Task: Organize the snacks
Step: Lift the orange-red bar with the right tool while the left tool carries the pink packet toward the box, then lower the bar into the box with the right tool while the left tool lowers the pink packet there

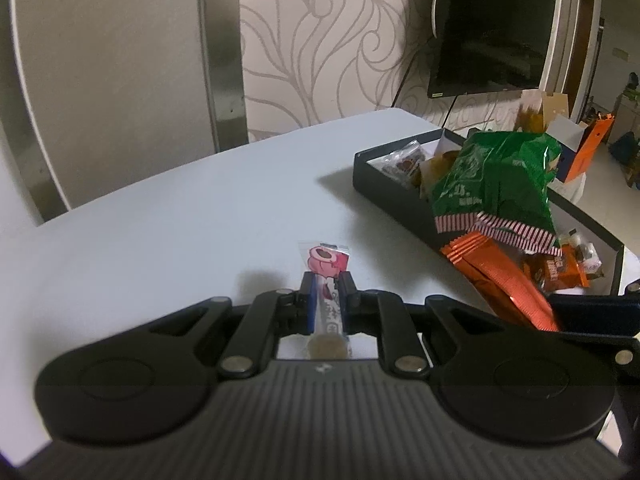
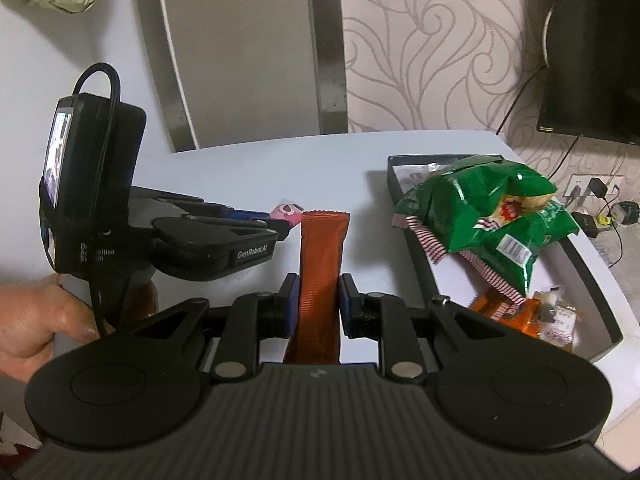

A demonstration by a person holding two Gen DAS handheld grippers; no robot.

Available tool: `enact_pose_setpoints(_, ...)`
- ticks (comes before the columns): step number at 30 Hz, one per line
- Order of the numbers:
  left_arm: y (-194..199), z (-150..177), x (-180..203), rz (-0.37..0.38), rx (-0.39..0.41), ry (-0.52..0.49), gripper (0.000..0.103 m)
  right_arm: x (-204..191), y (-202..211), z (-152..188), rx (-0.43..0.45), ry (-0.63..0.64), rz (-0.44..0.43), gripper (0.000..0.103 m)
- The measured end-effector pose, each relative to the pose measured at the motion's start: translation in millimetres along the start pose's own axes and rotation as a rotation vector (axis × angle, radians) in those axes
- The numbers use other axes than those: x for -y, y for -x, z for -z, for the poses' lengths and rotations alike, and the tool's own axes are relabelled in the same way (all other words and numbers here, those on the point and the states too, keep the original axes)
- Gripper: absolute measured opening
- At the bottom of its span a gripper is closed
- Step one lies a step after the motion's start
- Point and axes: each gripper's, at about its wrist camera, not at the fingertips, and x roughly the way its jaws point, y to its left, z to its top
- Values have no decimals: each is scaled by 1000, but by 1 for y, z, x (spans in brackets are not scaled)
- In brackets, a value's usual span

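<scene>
Left wrist view: left gripper (image 1: 329, 280) clamped on pink-printed snack packet (image 1: 326, 264) above white table (image 1: 160, 216). Right gripper (image 2: 319, 280) closed around orange stick pack (image 2: 320, 264), beside black box (image 2: 416, 240) holding green chip bags (image 2: 492, 216).

You have a small clear-wrapped snack with a pink cartoon print (image 1: 326, 280) pinched between the left tool's fingers, its printed end sticking forward above the white table. A long, ribbed orange foil sachet (image 2: 320, 276) stands upright in the right tool's grip, crimped top edge uppermost. Your shallow black cardboard box (image 2: 600, 280) lies to the right, holding crumpled green foil bags with red-and-white striped edges (image 2: 500, 220), an orange packet (image 2: 512, 314) and small clear-wrapped sweets (image 1: 404, 160).
</scene>
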Motion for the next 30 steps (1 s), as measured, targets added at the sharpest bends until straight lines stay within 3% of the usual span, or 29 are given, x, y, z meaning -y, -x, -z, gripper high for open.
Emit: enact_pose_setpoints(30, -10, -53, 50, 50, 67, -76, 15, 49, 33, -14, 68, -57, 66, 24)
